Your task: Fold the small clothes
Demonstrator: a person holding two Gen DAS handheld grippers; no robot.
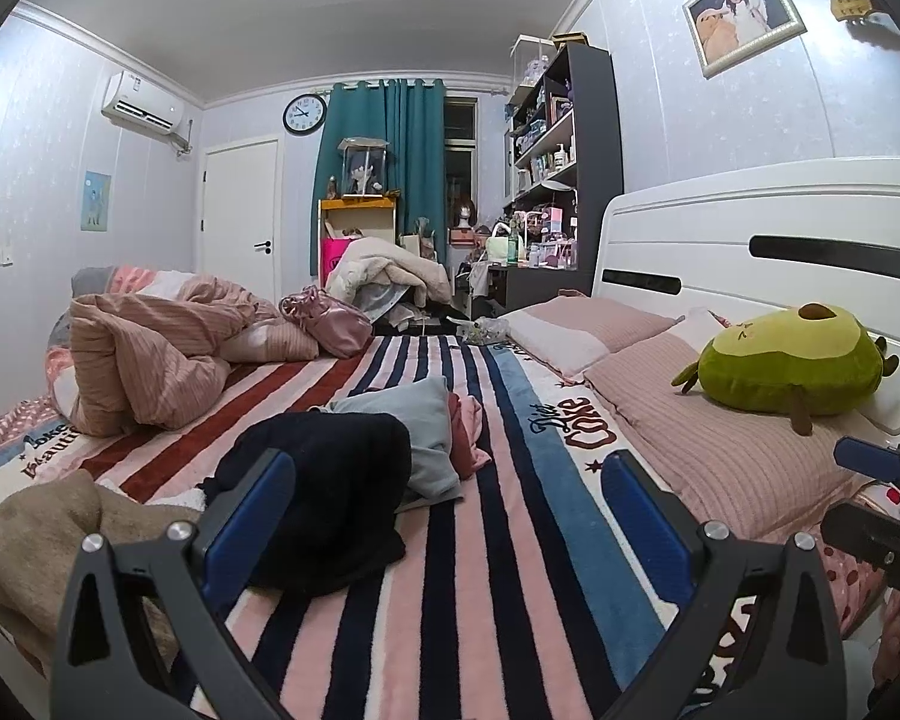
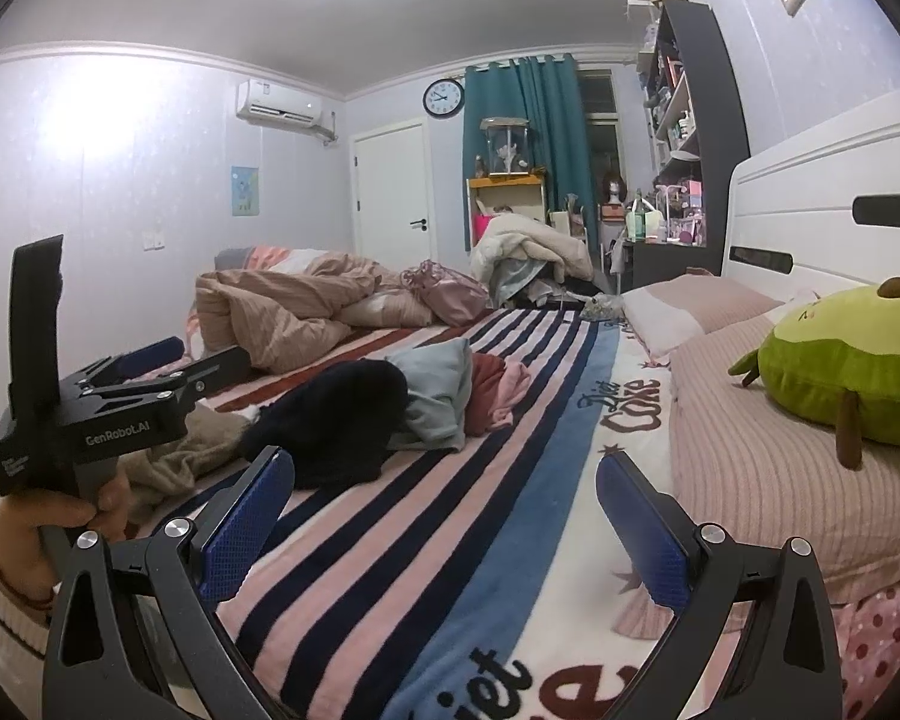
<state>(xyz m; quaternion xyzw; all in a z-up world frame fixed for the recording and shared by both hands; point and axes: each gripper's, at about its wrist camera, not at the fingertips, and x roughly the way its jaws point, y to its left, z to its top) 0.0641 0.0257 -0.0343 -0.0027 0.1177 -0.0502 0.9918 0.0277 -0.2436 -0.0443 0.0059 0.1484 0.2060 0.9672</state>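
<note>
L wrist: left gripper (image 1: 450, 516) is hovering w/ jaws spread, empty, over the striped blanket (image 1: 498, 540); dark garment (image 1: 330, 480) is lying just ahead, grey-blue garment (image 1: 414, 426) behind it.

R wrist: right gripper (image 2: 444, 528) is also hanging spread, empty; clothes pile (image 2: 414, 402) is sitting mid-bed.

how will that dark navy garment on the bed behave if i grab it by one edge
The navy garment lies slumped in soft folds, so it is probably floppy and will drape and unfurl. It looks thick, so perhaps slightly weighty. It overlaps the grey-blue garment, which may drag along.
</note>
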